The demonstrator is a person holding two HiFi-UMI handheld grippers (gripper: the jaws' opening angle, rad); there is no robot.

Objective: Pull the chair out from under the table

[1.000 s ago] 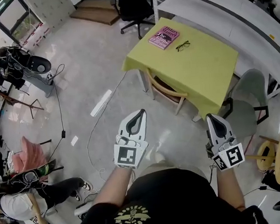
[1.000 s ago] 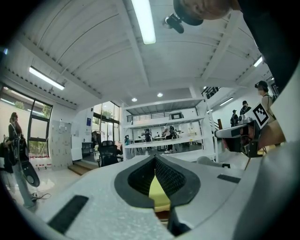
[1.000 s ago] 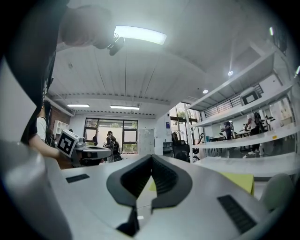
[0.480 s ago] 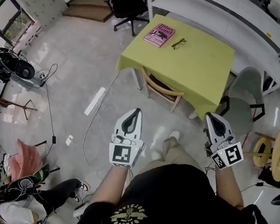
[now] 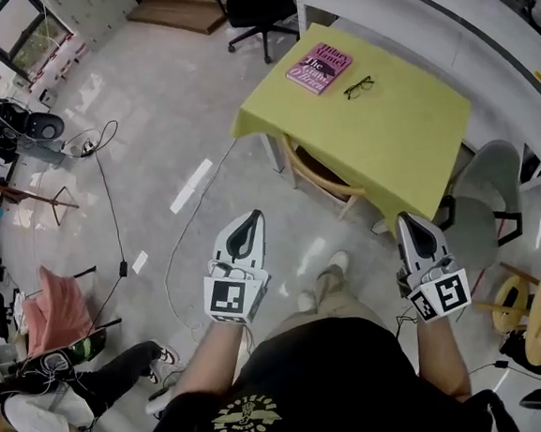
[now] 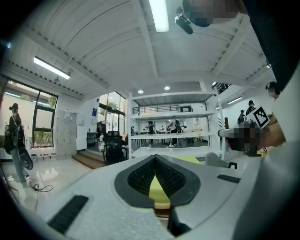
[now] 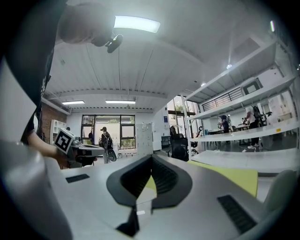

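Left gripper [image 5: 253, 217] [image 6: 154, 158]: jaws closed, nothing between them; right gripper [image 5: 408, 218] [image 7: 151, 158]: jaws closed, nothing between them; both states match the earlier frames.

The wooden chair [image 5: 319, 172] stands ahead of both jaws, between their two lines and apart from each; its seat is under the table [image 5: 405, 142], which carries a yellow cloth, and its curved backrest sits at the table edge nearest the jaws; it has not left that position since the earlier frames.

Changes: the left gripper sits slightly further left in the head view; one shoe [image 5: 337, 262] is now forward between the grippers.
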